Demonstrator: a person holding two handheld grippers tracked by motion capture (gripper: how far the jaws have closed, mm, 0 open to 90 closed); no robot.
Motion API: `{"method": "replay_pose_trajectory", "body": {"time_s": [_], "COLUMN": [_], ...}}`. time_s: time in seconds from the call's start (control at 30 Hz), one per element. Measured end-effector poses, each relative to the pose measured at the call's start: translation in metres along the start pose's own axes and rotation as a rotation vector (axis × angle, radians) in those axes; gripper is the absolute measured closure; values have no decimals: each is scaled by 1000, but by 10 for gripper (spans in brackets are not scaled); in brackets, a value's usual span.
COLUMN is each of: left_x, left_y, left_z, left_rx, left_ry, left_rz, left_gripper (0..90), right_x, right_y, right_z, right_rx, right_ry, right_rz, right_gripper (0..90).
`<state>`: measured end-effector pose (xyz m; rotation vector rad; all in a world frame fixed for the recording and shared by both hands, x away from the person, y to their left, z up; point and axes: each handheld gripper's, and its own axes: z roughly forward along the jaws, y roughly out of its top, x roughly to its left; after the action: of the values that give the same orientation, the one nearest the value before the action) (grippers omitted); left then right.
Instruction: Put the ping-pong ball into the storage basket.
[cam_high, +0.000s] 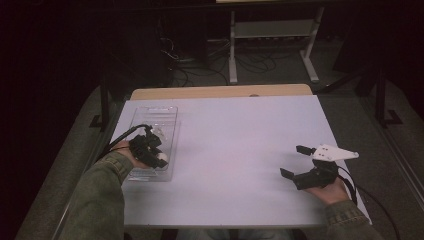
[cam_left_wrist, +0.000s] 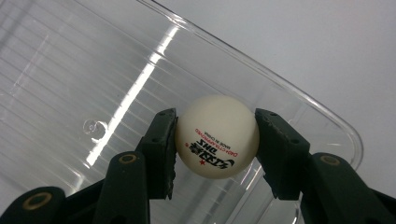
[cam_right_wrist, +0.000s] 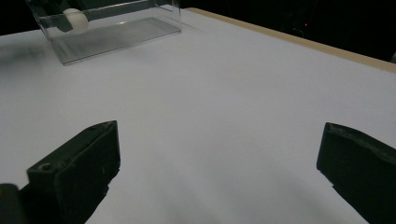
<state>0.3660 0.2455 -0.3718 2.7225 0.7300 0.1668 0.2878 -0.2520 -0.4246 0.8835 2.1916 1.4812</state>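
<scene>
Ball (cam_left_wrist: 217, 136): white, round, matte, red star, black print.

The white-topped desk (cam_high: 240, 150) is overlooked from above; the clear plastic tray (cam_left_wrist: 70, 70) is seen close from the left tongs' camera, distantly from the right's.

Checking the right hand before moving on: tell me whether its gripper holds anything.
No, the right gripper stands open with bare table between its fingers.
</scene>
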Motion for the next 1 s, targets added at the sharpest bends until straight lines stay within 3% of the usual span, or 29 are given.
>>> {"method": "replay_pose_trajectory", "body": {"time_s": [0.5, 0.77, 1.0], "left_x": [2, 3, 5], "left_y": [0, 0, -1], "left_z": [4, 4, -5], "left_rx": [18, 14, -16], "left_ry": [-8, -15, -12], "left_rz": [-24, -39, -79], "left_gripper": [499, 434, 389], "right_x": [0, 0, 0], "right_y": [0, 0, 0], "right_z": [0, 0, -1], "right_rx": [-3, -1, 1], "right_ry": [-2, -2, -2], "right_rz": [1, 2, 0], "right_gripper": [0, 0, 0]}}
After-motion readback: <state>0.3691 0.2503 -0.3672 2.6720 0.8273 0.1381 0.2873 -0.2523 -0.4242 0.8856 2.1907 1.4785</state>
